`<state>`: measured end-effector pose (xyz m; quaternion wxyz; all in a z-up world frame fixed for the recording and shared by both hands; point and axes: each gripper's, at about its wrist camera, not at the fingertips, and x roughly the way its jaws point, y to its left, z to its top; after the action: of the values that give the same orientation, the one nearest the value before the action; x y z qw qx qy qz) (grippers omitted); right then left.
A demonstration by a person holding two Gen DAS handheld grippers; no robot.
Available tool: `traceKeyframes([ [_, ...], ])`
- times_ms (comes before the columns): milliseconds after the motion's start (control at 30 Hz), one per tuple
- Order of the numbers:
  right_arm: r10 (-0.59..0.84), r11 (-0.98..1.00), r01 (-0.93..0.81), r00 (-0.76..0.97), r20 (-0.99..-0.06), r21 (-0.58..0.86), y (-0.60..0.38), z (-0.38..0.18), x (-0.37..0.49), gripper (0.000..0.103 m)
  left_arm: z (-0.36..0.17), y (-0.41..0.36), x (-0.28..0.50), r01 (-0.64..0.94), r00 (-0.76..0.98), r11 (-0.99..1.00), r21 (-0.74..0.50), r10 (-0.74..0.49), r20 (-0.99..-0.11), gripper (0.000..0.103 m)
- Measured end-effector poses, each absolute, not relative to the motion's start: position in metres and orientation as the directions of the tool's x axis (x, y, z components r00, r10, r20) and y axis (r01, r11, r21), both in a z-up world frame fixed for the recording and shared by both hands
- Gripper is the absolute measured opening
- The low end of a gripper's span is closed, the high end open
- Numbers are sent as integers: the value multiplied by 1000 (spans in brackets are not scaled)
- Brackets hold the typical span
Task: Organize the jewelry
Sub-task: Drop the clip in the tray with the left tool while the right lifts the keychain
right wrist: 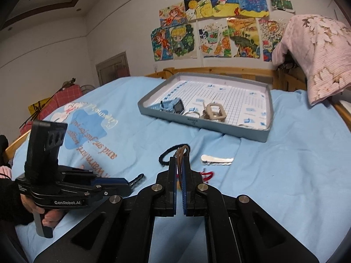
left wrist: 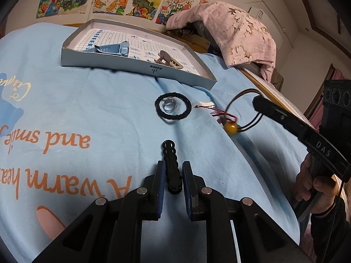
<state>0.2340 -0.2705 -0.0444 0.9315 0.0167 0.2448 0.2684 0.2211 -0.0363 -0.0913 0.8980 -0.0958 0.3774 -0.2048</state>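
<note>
The grey tray (left wrist: 140,65) sat far on the blue bedspread (left wrist: 87,114). The right gripper (left wrist: 257,103) pinched the limp brown cord necklace (left wrist: 241,92), its amber bead (left wrist: 231,127) dangling; best held by the cord. The left gripper (left wrist: 173,171) clamped a stiff black hair clip (left wrist: 170,160).

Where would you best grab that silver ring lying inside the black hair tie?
Probably by its raised band, coming straight down from above. The silver ring lies nearly flat on the blue blanket, encircled by the black hair tie, so a sideways approach would likely catch the tie first.
</note>
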Motion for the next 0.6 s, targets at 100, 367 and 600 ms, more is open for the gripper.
traceKeyframes([
  [100,508,857,-487,744,-433,168,-274,-41,233,4,-90,-35,220,300,635,894,-334,-448,-629,15],
  [367,518,852,-497,756,-400,165,-274,-32,226,4,-74,-29,221,313,643,869,-385,-491,-587,15],
  [600,524,849,-505,776,-351,152,-273,-13,233,4,-35,-39,241,353,680,873,-336,-486,-549,15],
])
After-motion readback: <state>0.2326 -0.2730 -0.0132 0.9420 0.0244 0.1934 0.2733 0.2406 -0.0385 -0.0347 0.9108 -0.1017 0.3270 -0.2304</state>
